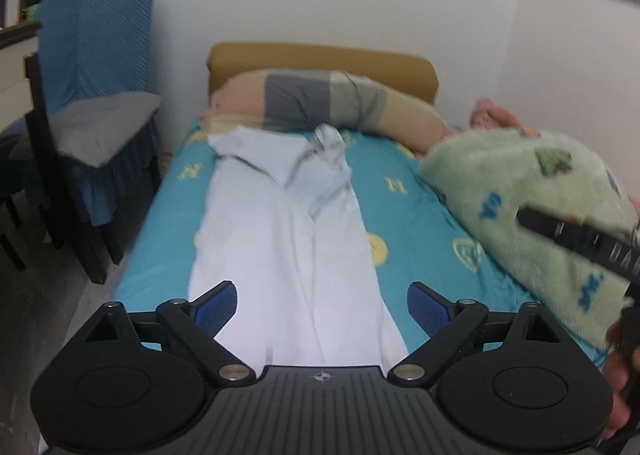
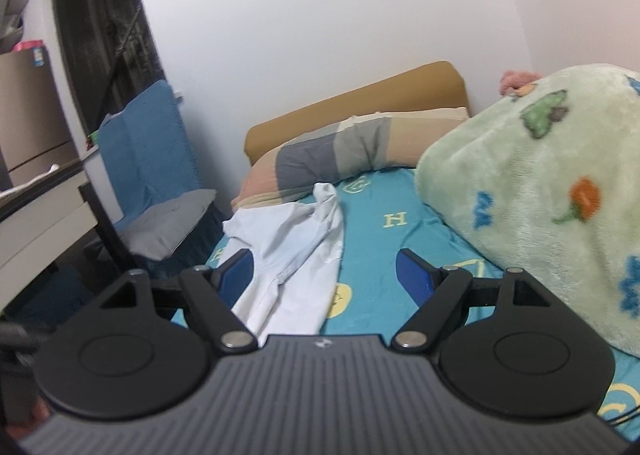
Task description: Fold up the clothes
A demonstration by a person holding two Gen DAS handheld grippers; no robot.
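Hovering wide open and empty, the left gripper (image 1: pixel 322 309) is facing straight along the shirt (image 1: pixel 280 235), nearer than the right gripper (image 2: pixel 324 275), also gaping empty.

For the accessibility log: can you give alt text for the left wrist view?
The open left gripper hovers over a white shirt laid lengthwise on a turquoise bed sheet. A striped pillow lies ahead; a green fleece blanket is heaped at right.
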